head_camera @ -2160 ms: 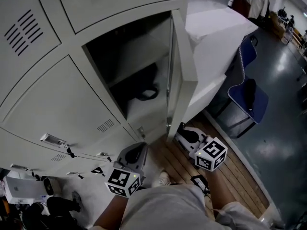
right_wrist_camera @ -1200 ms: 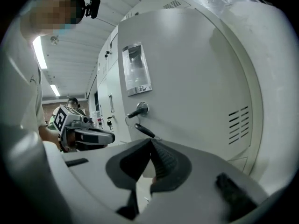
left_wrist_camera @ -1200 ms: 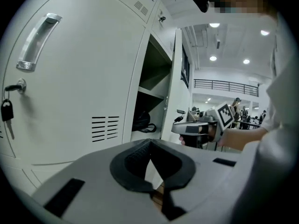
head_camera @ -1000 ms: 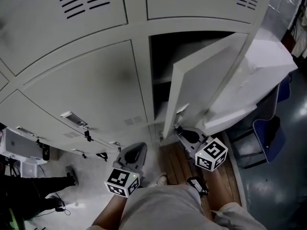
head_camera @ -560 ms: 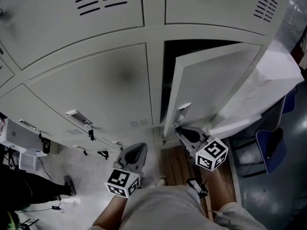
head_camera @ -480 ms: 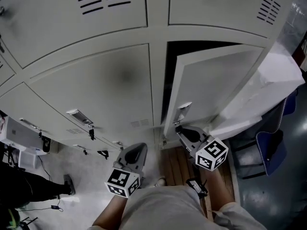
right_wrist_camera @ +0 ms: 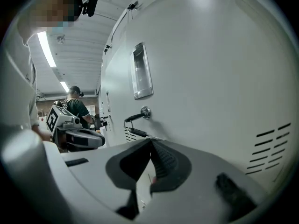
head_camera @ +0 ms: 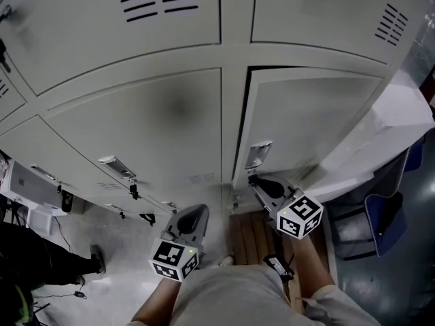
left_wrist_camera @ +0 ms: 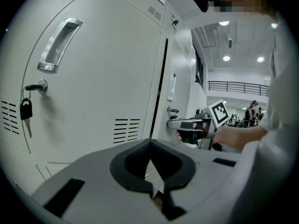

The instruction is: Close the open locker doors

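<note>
Standing all but shut, the pale grey metal locker door [head_camera: 312,124] fills the head view from 12 to 3 o'clock, with only a thin dark slit along its top and its 9 o'clock edge. The right tool [head_camera: 255,180] has its two jaws pressed tip to tip on nothing. Its nose is right at the door's lower corner, just below the recessed chrome handle [head_camera: 258,153]; contact cannot be told. The left tool [head_camera: 196,212], at 6 o'clock, is likewise pinched together and empty, pointing at the closed neighbouring locker door [head_camera: 136,128] and apart from it. In the left gripper view one small black-headed key [left_wrist_camera: 25,112] hangs from that neighbour's lock. Two black-and-white marker cubes show, one on each tool. At 3 o'clock a white draped table [head_camera: 401,124] sits just beside the door's far edge, with one blue chair [head_camera: 384,216] at 4 o'clock. Brown wooden floorboards [head_camera: 246,233] lie underfoot, and a person in dark clothes [head_camera: 27,270] is at 8 o'clock.
</note>
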{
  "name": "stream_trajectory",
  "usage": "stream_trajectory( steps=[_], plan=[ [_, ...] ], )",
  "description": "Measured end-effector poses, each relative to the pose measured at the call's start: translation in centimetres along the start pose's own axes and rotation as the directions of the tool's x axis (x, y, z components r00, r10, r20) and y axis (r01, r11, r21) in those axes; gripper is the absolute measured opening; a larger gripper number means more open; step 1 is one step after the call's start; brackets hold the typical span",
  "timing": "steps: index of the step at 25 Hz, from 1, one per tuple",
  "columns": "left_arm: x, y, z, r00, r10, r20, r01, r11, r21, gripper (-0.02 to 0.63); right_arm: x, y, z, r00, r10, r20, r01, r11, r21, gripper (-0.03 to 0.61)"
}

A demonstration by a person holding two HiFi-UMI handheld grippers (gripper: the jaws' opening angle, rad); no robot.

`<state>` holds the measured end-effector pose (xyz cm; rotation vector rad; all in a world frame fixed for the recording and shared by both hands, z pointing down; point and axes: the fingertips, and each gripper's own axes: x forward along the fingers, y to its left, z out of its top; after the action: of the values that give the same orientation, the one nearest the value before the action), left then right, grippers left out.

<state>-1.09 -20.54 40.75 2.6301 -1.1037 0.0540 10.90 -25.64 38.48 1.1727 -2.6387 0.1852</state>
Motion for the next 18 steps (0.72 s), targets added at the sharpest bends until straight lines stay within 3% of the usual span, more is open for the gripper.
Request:
stream_trajectory(
  steps=[18],
  plan=[
    [-0.7, 1.5, 0.1, 0.999, 0.042, 0.007, -0.042, 0.999, -0.011, 0.014, 1.3, -2.1, 0.4, 1.0, -0.014, -0.003, 0.014, 1.0, 0.009, 0.028]
  ],
)
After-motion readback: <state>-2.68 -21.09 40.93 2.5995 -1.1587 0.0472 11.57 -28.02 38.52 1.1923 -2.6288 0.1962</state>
